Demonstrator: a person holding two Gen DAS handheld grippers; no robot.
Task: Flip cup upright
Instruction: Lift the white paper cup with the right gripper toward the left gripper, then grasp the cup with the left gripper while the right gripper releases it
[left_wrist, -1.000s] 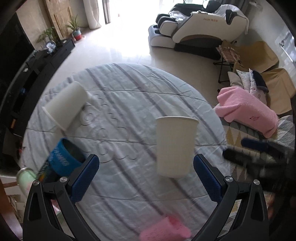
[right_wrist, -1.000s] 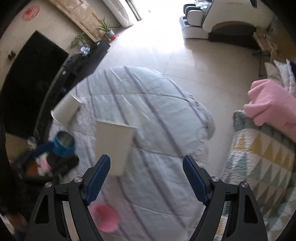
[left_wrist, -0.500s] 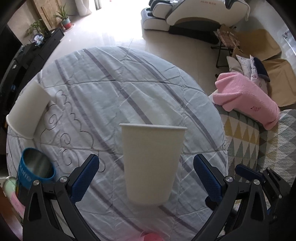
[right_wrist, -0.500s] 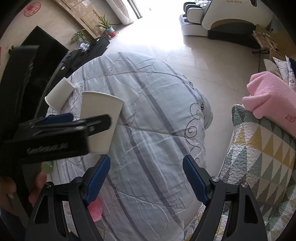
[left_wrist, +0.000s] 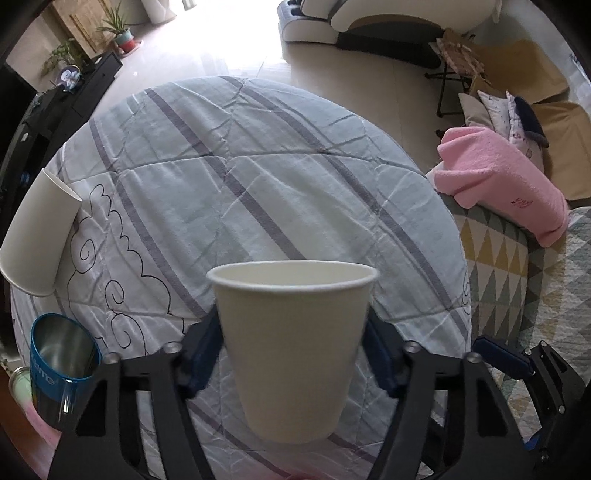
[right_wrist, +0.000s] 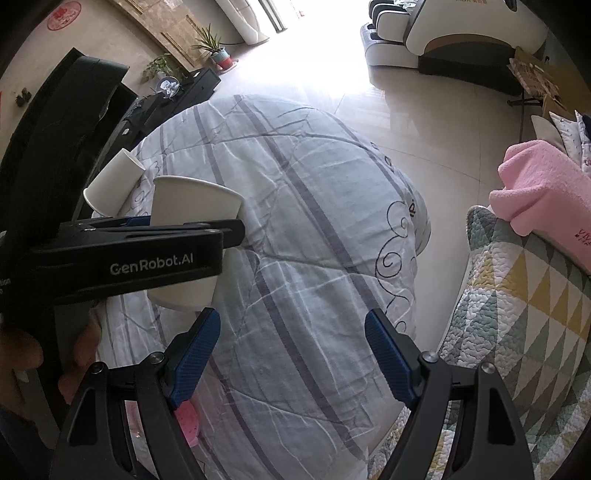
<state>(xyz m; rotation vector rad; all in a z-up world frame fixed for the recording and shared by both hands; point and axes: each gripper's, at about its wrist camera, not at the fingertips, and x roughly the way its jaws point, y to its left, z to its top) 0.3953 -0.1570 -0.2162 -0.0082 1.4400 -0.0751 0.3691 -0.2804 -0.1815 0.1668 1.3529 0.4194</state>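
Since half a second ago my left gripper has gone from spread around the paper cup to pinching it, blue pads against both sides of the wall. Cup is upright, mouth up, held near the front of the round table; can't tell whether its base touches the striped grey-blue cloth or sits just above it. From the right wrist view the same cup shows on the left side, crossed by the black finger of the left gripper marked GenRobot.AI.

My right gripper is spread wide, nothing between its pads, hanging over the near right part of the table, apart from the cup.

Second paper cup lies tipped at the far left edge of the table, mouth pointing up and right. Blue metal mug stands at the near left, below it. Pink towel lies on the patchwork quilt to the right of the table. Small pink item sits at the near table edge.
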